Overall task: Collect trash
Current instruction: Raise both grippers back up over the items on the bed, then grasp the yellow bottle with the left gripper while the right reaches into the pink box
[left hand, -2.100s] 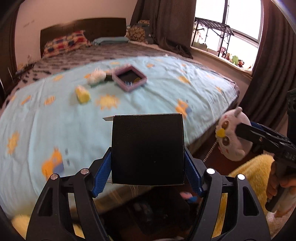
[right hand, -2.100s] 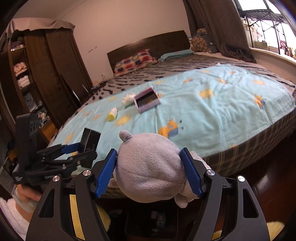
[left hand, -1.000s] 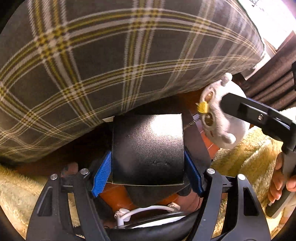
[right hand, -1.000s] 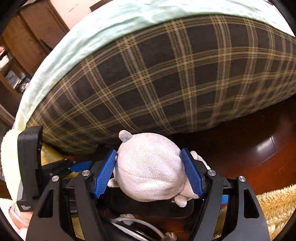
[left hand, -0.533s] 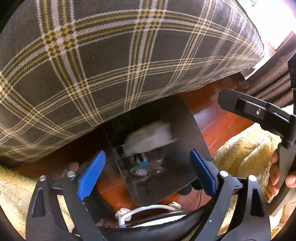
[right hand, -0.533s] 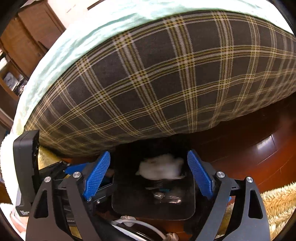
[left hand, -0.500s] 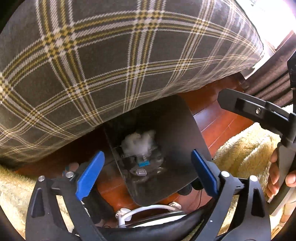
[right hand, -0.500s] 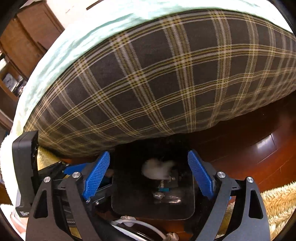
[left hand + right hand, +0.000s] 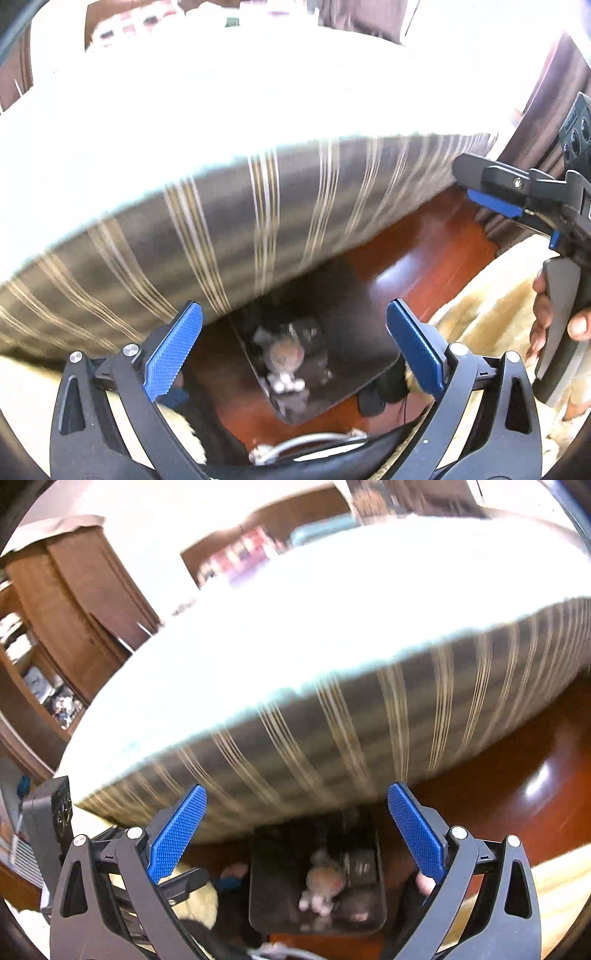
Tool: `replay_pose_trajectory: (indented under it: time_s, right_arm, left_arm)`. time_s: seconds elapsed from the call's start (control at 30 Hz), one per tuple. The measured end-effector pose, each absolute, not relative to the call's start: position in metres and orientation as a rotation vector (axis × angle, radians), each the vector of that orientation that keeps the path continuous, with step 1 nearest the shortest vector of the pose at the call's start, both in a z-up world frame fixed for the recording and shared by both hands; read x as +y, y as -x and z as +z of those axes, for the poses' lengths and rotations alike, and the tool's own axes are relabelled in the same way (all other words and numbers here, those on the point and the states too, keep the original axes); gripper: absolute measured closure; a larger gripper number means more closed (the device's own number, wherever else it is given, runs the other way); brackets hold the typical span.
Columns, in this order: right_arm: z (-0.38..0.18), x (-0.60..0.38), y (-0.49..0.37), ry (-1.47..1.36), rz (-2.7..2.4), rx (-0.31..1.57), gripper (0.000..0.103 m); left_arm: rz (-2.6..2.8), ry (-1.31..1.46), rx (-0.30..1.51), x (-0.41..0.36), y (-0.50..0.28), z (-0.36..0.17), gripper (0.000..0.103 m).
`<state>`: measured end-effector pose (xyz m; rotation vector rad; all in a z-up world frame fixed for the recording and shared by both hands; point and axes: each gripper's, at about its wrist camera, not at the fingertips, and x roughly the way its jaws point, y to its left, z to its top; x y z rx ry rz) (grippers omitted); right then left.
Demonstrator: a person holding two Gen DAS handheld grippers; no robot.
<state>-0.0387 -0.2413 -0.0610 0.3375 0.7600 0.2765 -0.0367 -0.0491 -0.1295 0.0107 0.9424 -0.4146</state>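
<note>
Both jaws wide apart, just opened, nothing between them: left gripper (image 9: 293, 345) and right gripper (image 9: 297, 829) empty above the black bin (image 9: 258, 886) on the wooden floor (image 9: 417, 251), tucked against the foot edge of the bed (image 9: 295, 199). Plush toy (image 9: 323, 884) and dark box (image 9: 360, 866) lying inside the bin, straight below and ahead of both pairs of fingers. Drop judged done. Any remaining trash up on the bed top, beyond and above the jaws, washed out by glare; nearer hand impossible to tell.
</note>
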Motion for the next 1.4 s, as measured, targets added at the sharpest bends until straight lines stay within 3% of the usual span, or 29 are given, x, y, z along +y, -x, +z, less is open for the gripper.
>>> replay_pose_trajectory:
  time_s: [0.2, 0.43, 0.7, 0.83, 1.0, 1.07, 1.23, 1.4]
  right_arm:
    - [0.009, -0.235, 0.013, -0.217, 0.293, 0.652, 0.003]
    - [0.037, -0.220, -0.034, -0.164, 0.333, 0.649, 0.003]
    - [0.043, -0.194, -0.089, -0.129, 0.347, 0.653, 0.005]
    - [0.043, -0.189, -0.121, -0.145, 0.369, 0.673, 0.016]
    - [0.034, -0.179, -0.162, -0.160, 0.404, 0.727, 0.047]
    - [0.029, -0.173, -0.173, -0.146, 0.396, 0.751, 0.052]
    - [0.014, -0.164, -0.196, -0.127, 0.338, 0.828, 0.057]
    - [0.001, -0.161, -0.206, -0.071, 0.289, 0.868, 0.057]
  left_arm:
    - [-0.394, 0.001, 0.817, -0.023, 0.024, -0.056, 0.008]
    - [-0.277, 0.008, 0.729, 0.007, -0.028, 0.002, 0.008]
    - [-0.167, -0.025, 0.744, 0.021, -0.099, 0.003, 0.008]
    - [-0.156, -0.013, 0.773, 0.023, -0.130, -0.006, 0.008]
    - [-0.125, -0.017, 0.780, 0.018, -0.160, -0.010, 0.009]
    - [-0.119, -0.003, 0.789, 0.018, -0.171, -0.013, 0.018]
    - [-0.124, 0.038, 0.835, 0.016, -0.195, -0.026, 0.032]
    - [-0.136, 0.033, 0.858, 0.010, -0.210, -0.034, 0.033]
